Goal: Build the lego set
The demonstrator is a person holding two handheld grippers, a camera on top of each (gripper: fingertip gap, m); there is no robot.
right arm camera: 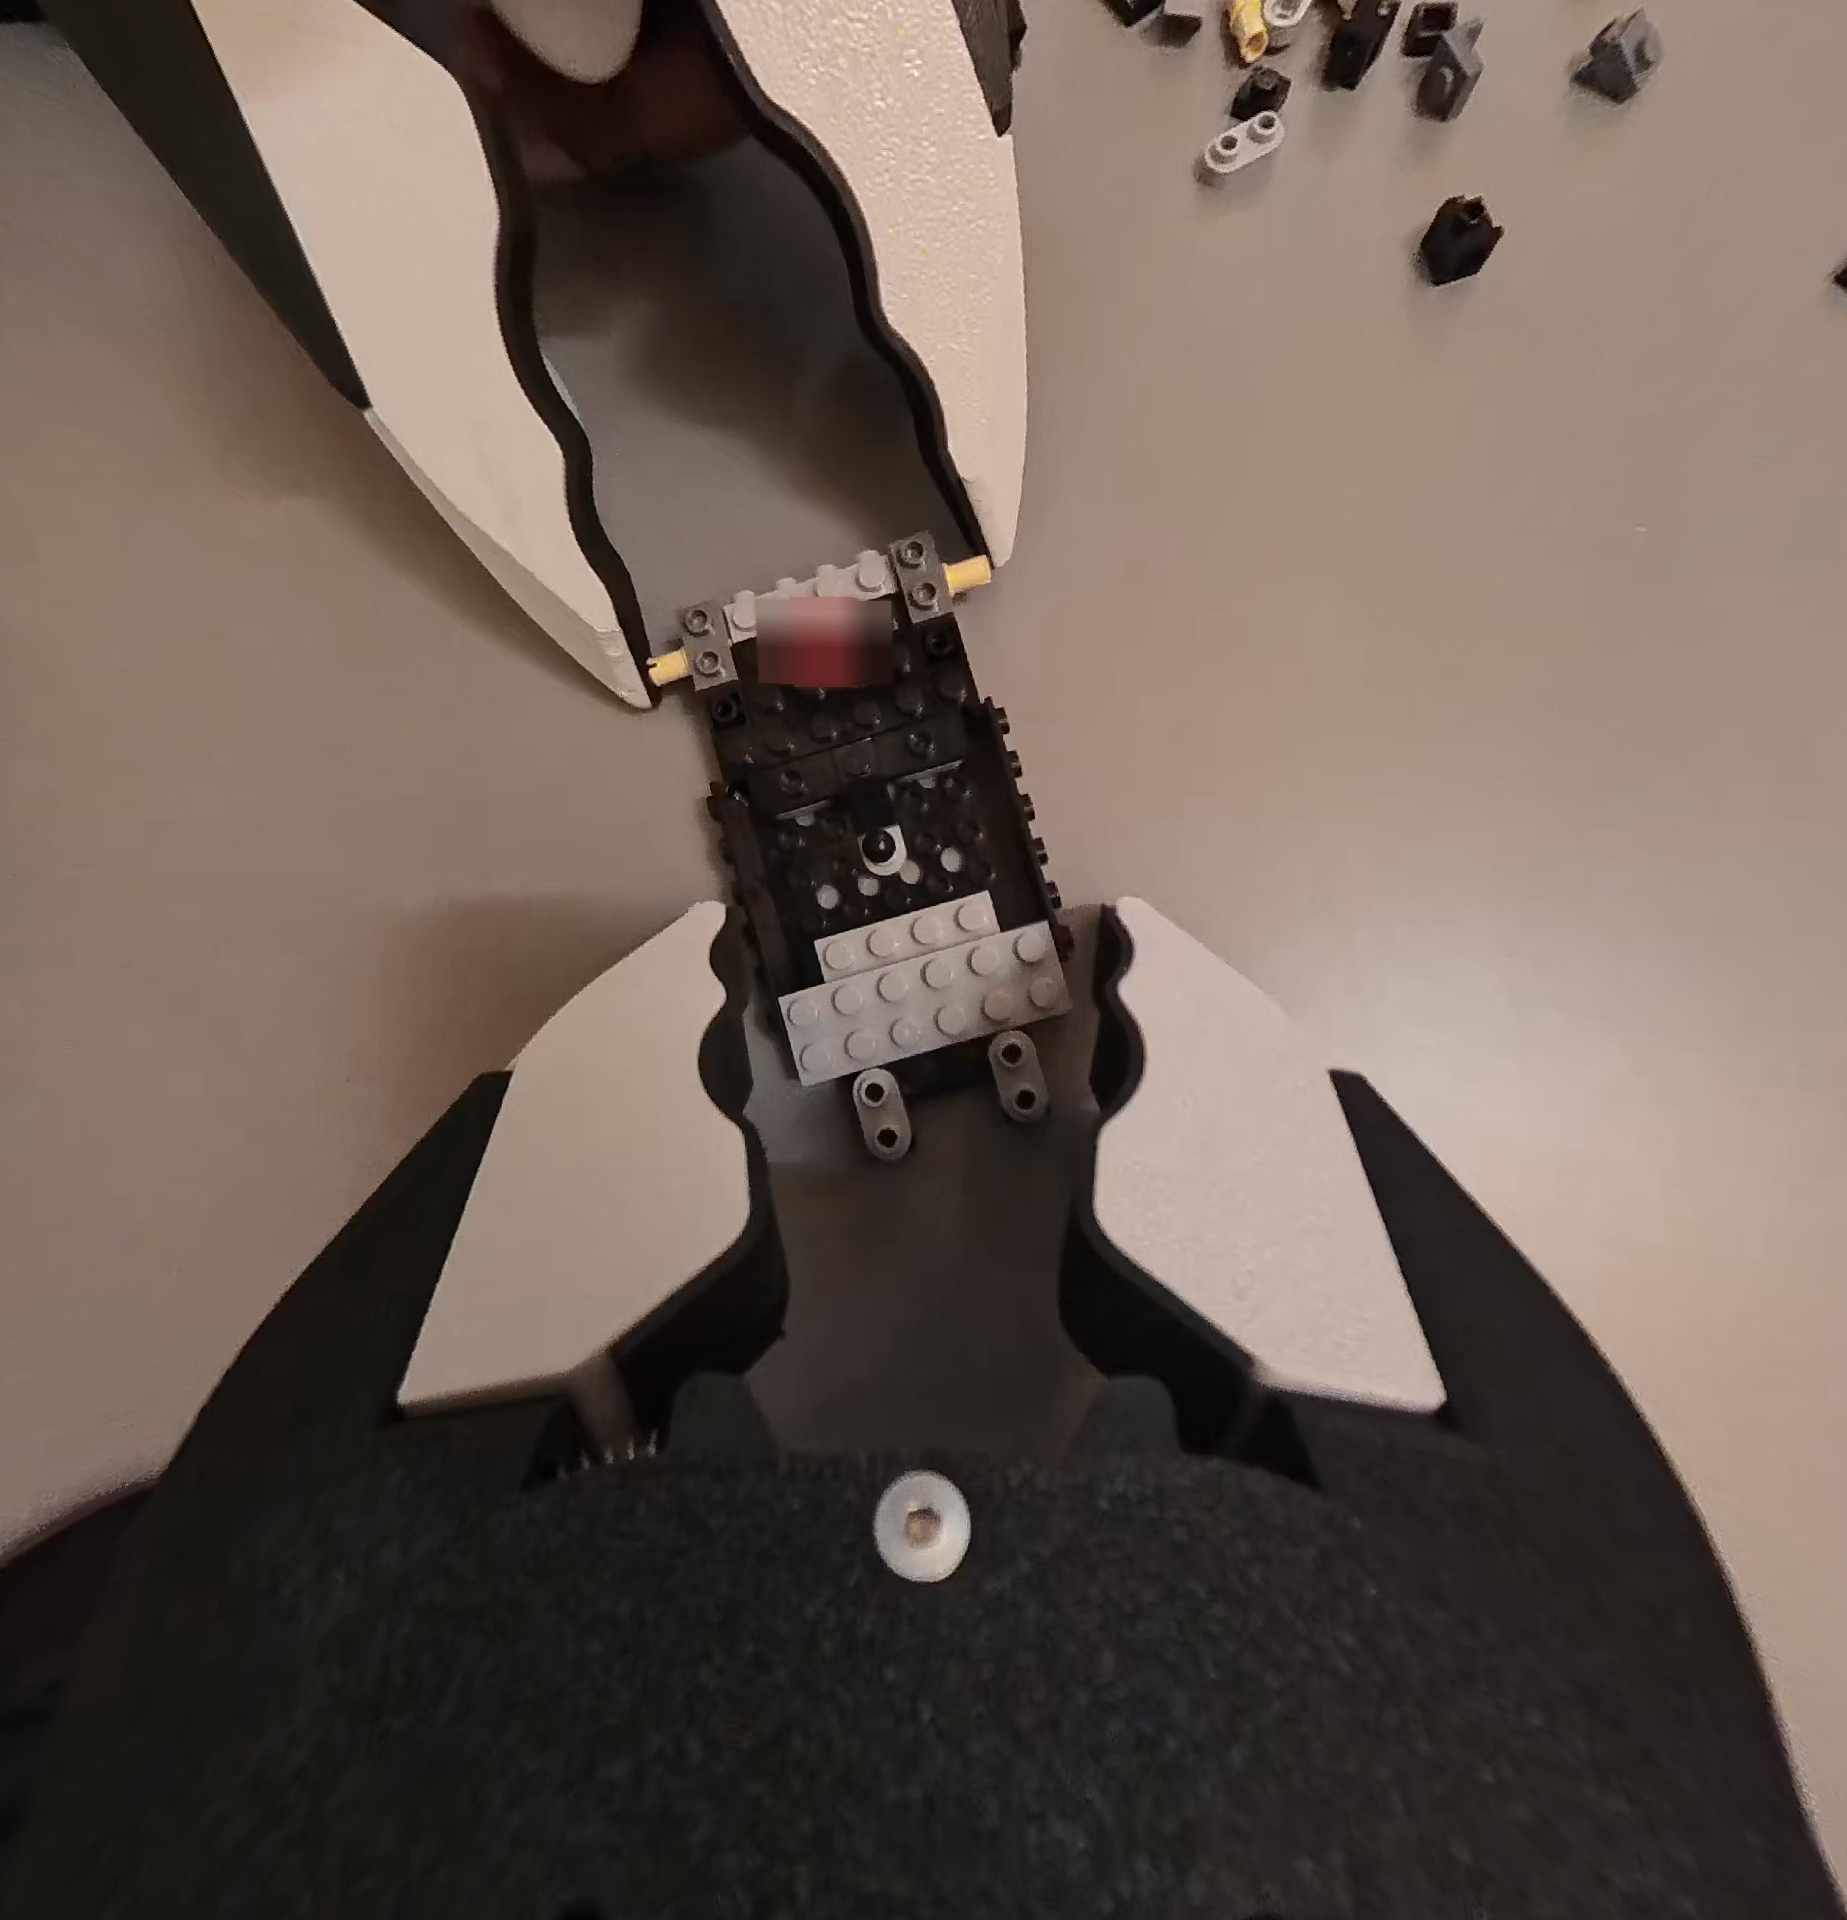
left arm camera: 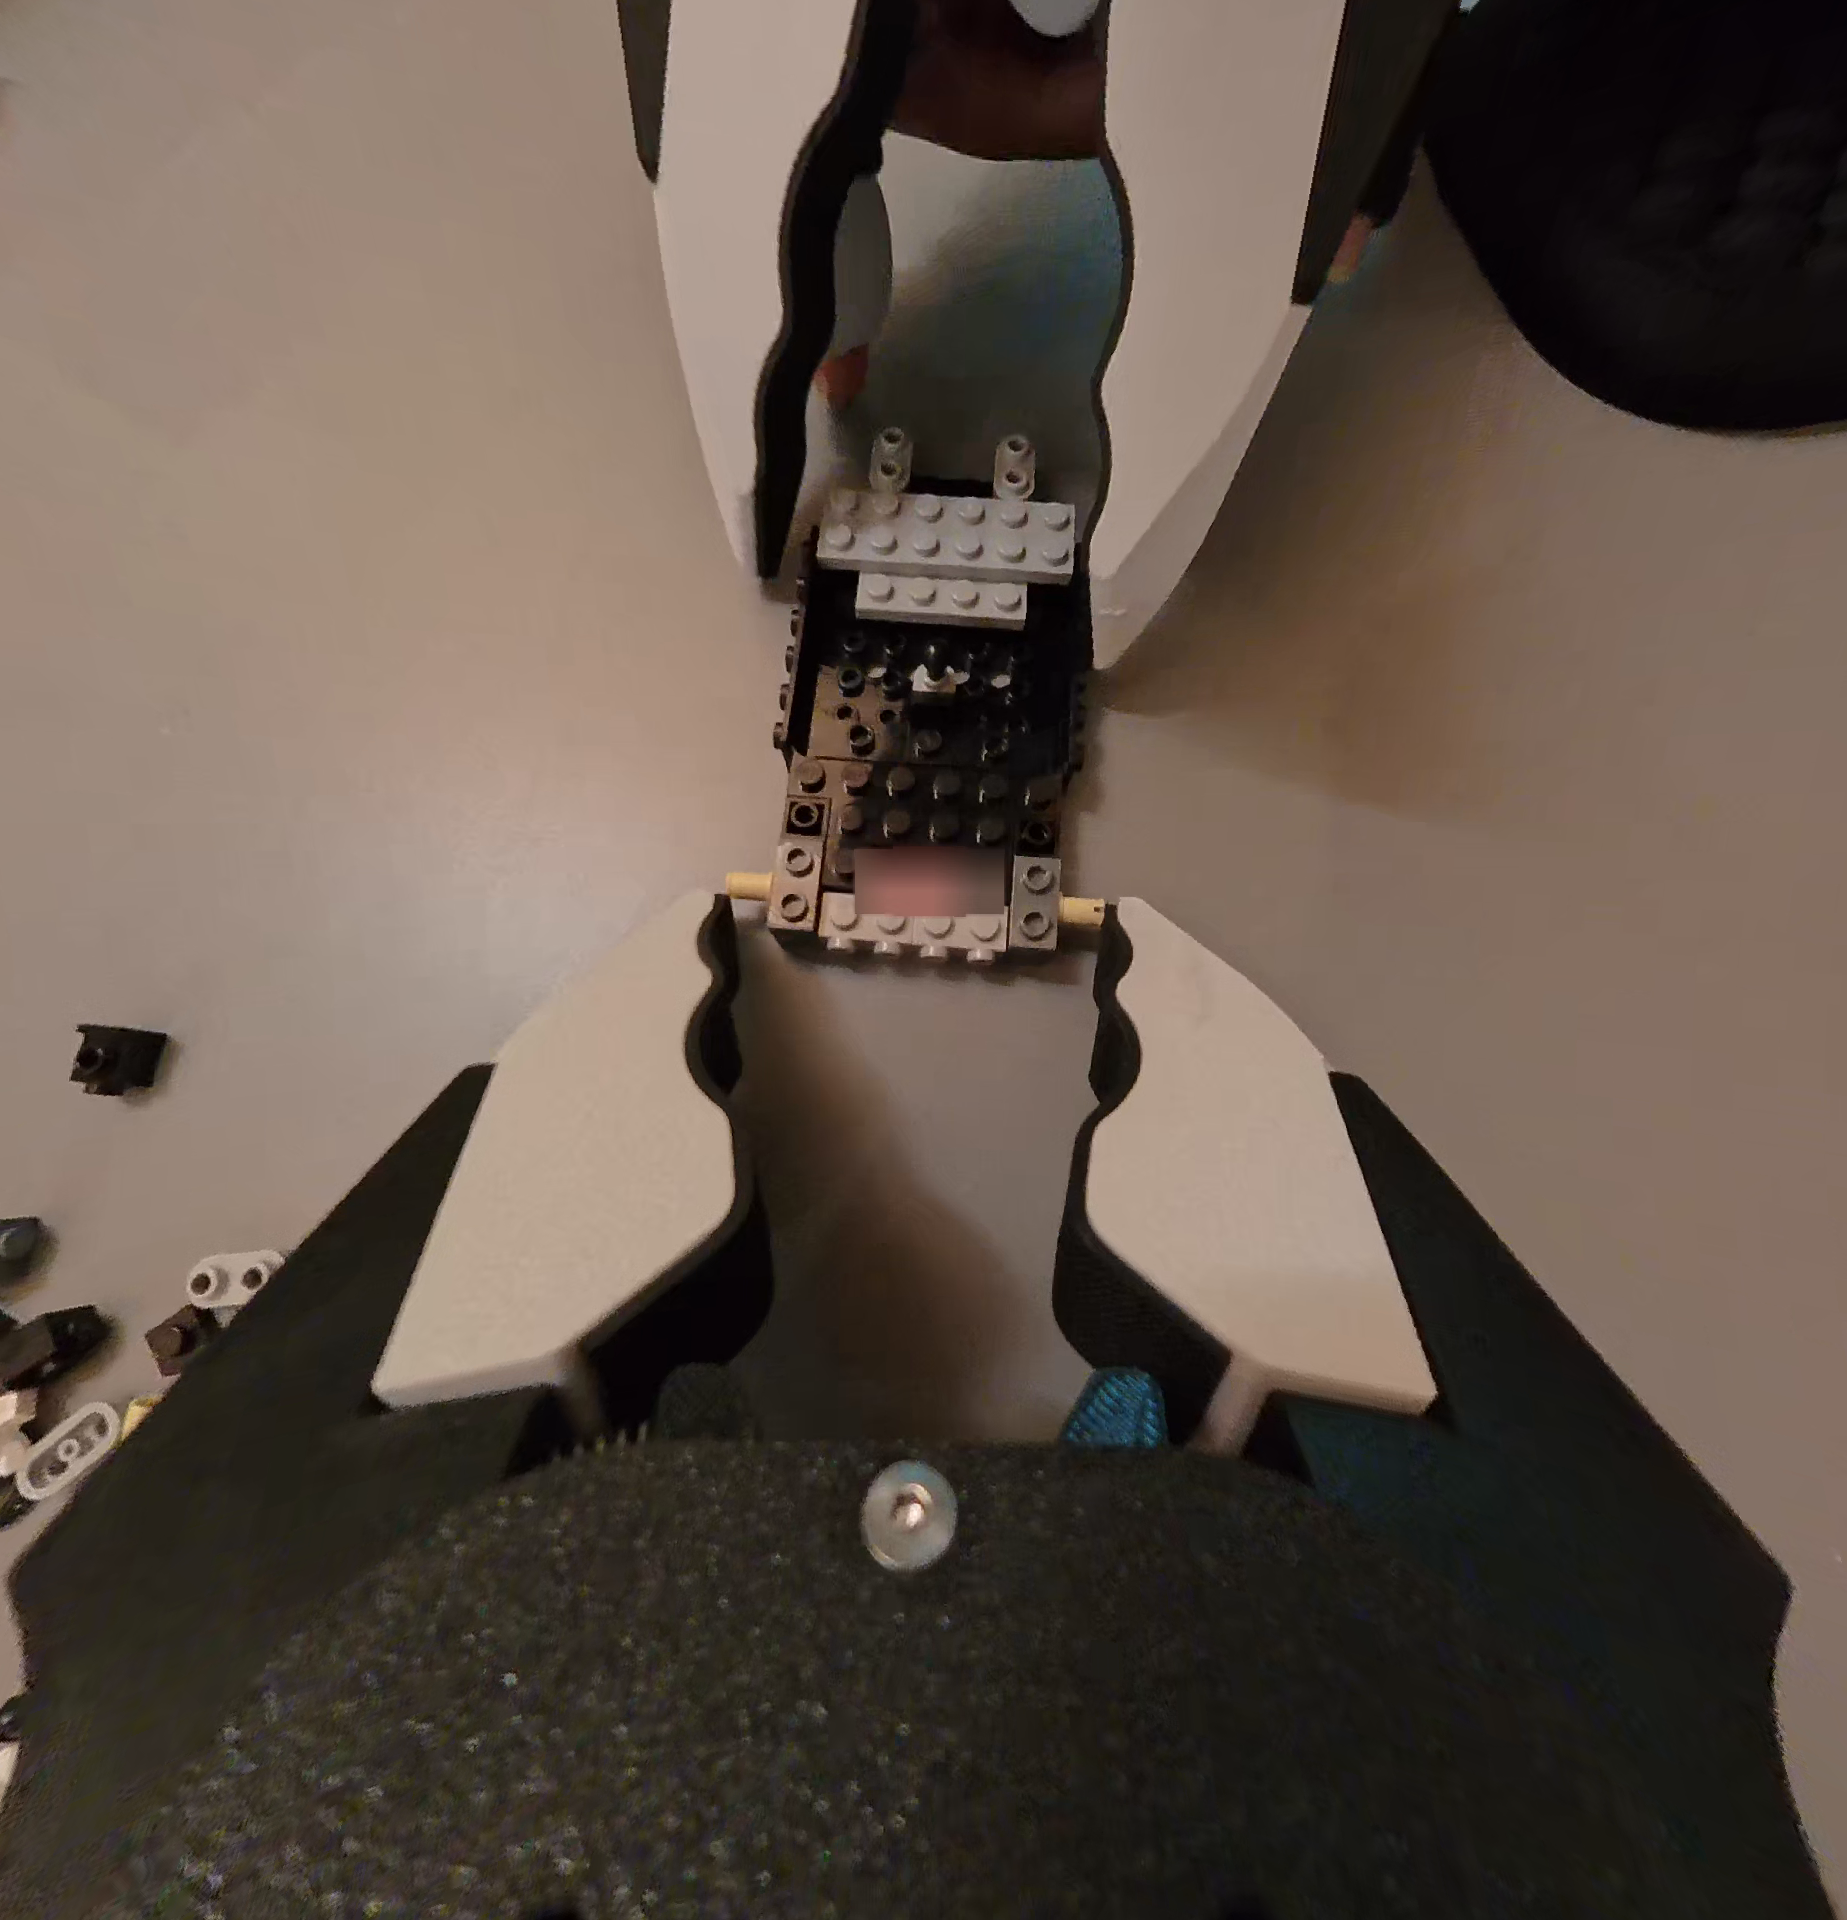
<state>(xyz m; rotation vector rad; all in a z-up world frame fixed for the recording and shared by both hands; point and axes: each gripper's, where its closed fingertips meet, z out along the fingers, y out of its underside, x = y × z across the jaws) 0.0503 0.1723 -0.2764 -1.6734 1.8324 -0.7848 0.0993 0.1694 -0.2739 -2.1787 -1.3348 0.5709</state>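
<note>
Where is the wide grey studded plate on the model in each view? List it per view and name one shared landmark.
Left wrist view: the grey plate sits at the model's far end, upper centre.
Right wrist view: the grey plate sits at the near end, centre, between the right claw tips.
Shared landmark: the tan axle pin.

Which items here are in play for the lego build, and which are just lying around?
In play:
- black and grey brick-built lego chassis with tan axle pins
- left gripper, at the pin end
- right gripper, at the grey plate end

Lying about:
- loose small black, grey and white lego pieces scattered on the table
- dark rounded object at the table's edge
</note>
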